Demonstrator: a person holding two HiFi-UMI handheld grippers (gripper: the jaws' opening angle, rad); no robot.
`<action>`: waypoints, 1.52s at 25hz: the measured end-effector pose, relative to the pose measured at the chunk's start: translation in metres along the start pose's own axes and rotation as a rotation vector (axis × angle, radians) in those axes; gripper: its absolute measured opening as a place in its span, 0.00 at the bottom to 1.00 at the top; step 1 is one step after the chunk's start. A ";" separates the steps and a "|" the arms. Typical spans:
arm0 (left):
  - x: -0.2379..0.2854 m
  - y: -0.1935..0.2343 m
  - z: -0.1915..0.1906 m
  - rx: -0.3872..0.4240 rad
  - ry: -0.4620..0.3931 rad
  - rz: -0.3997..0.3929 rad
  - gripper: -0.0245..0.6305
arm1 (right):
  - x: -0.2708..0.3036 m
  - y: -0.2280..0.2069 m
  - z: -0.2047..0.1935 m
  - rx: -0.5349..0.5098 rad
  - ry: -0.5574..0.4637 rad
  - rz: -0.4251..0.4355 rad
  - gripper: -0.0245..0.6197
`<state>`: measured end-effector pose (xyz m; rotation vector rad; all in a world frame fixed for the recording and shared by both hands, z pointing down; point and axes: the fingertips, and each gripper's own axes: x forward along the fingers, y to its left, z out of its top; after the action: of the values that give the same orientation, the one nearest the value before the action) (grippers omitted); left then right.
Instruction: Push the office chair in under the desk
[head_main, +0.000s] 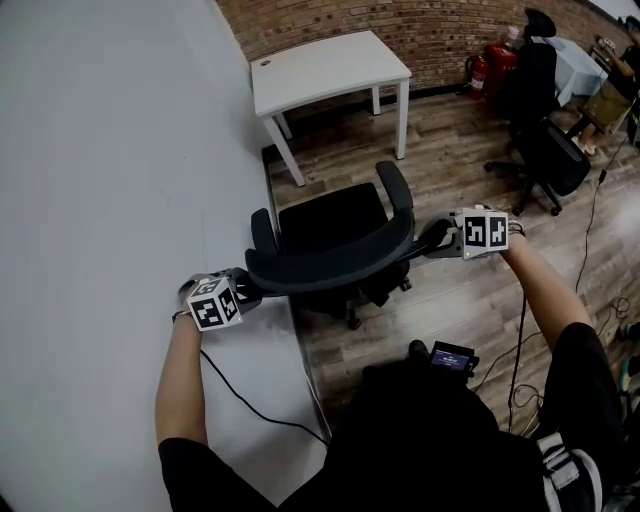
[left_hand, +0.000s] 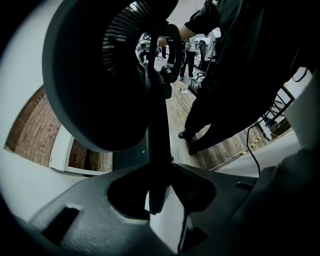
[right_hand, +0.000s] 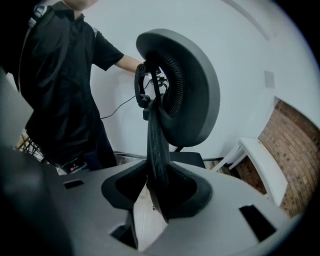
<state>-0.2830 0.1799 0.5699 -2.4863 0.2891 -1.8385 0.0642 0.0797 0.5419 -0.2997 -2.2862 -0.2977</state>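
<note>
Black office chair (head_main: 332, 222); curved backrest (head_main: 330, 265), seemingly ribbed mesh.

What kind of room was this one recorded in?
Probably a shared office or lab workspace: a black office chair on wood-look flooring, a small white table by a brick wall, and a second office chair farther back.

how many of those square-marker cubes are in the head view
2. The left cube rides on the left claw at the chair back's left end. The right cube rides on the right claw at its right end. None looks hidden.
</note>
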 end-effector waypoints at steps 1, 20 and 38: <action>-0.001 0.004 0.002 0.002 -0.002 -0.003 0.24 | -0.002 -0.003 -0.001 0.005 0.007 -0.005 0.25; 0.057 0.107 0.043 -0.039 -0.007 0.065 0.23 | -0.027 -0.097 -0.078 0.029 0.054 -0.079 0.26; 0.081 0.276 0.077 -0.126 0.012 0.089 0.24 | -0.069 -0.251 -0.136 0.007 0.027 -0.092 0.26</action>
<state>-0.2223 -0.1111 0.5852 -2.4980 0.5228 -1.8556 0.1262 -0.2070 0.5508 -0.1860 -2.2778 -0.3381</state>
